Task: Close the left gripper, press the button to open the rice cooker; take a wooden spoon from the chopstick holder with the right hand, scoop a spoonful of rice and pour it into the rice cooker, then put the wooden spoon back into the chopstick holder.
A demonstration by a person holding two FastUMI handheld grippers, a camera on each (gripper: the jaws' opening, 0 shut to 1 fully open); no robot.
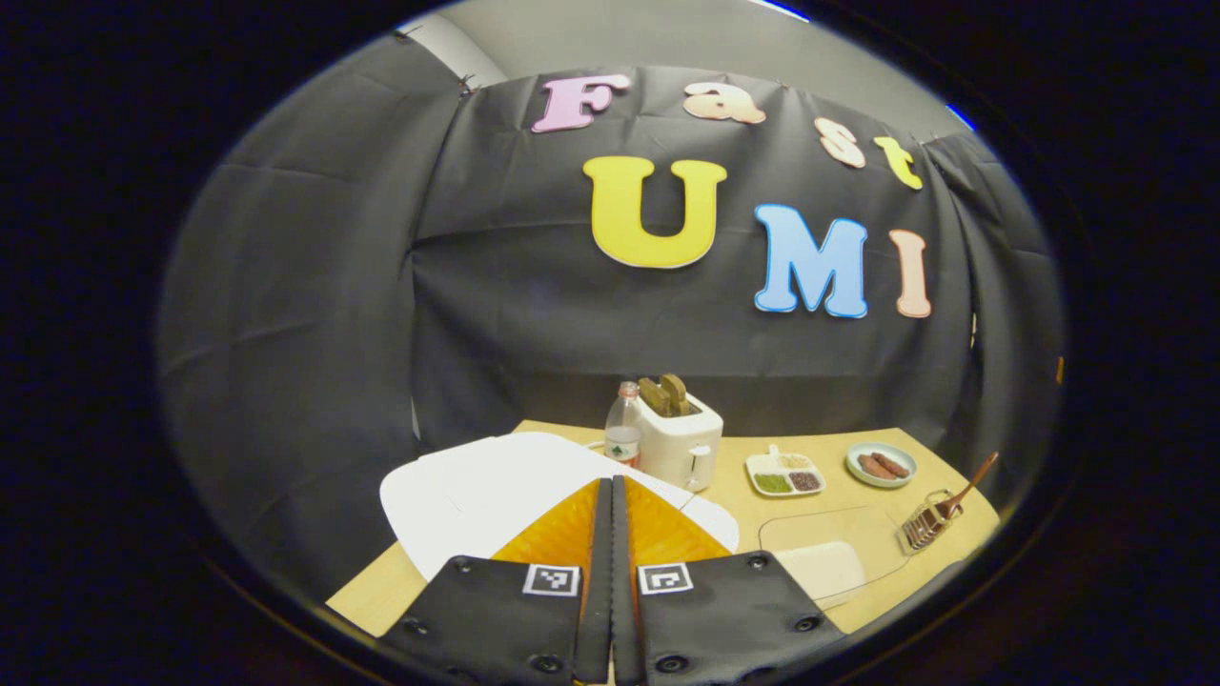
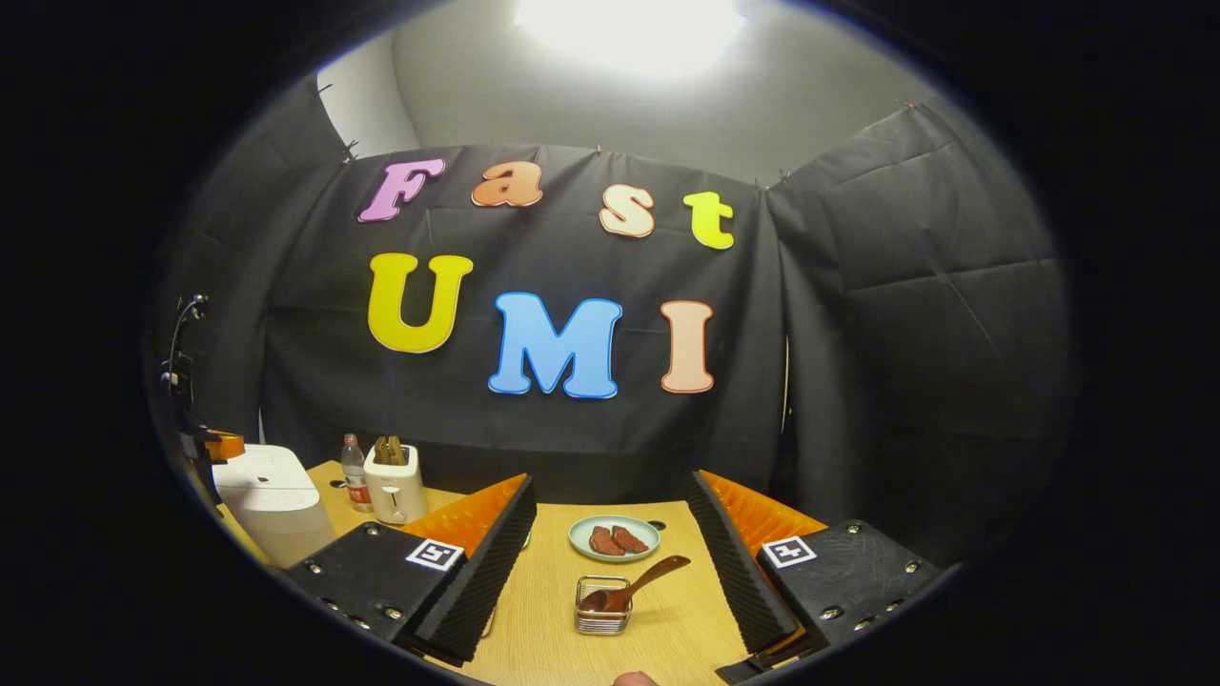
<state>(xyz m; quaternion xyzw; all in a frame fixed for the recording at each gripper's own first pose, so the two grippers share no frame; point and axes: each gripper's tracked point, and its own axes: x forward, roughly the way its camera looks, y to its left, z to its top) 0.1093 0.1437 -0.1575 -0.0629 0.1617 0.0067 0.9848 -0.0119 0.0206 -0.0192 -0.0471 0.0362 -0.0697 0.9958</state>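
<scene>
In the left gripper view my left gripper point(image 1: 610, 486) is shut, its fingers pressed together with nothing between them, just above the lid of the white rice cooker point(image 1: 486, 495). That cooker point(image 2: 272, 495) stands closed at the table's left, with the left gripper point(image 2: 214, 446) over it. My right gripper point(image 2: 610, 491) is open and empty. A little ahead of it sits the wire chopstick holder point(image 2: 602, 608), with the wooden spoon point(image 2: 637, 583) leaning out to the right. Holder point(image 1: 925, 522) and spoon point(image 1: 967, 488) lie far right, beside a clear container of rice point(image 1: 827, 562).
A white toaster point(image 1: 679, 443) with toast and a plastic bottle point(image 1: 622, 436) stand behind the cooker. A divided seasoning tray point(image 1: 784, 474) and a plate of sausages point(image 2: 615, 538) lie on the wooden table point(image 2: 686, 629). Black cloth walls the booth in.
</scene>
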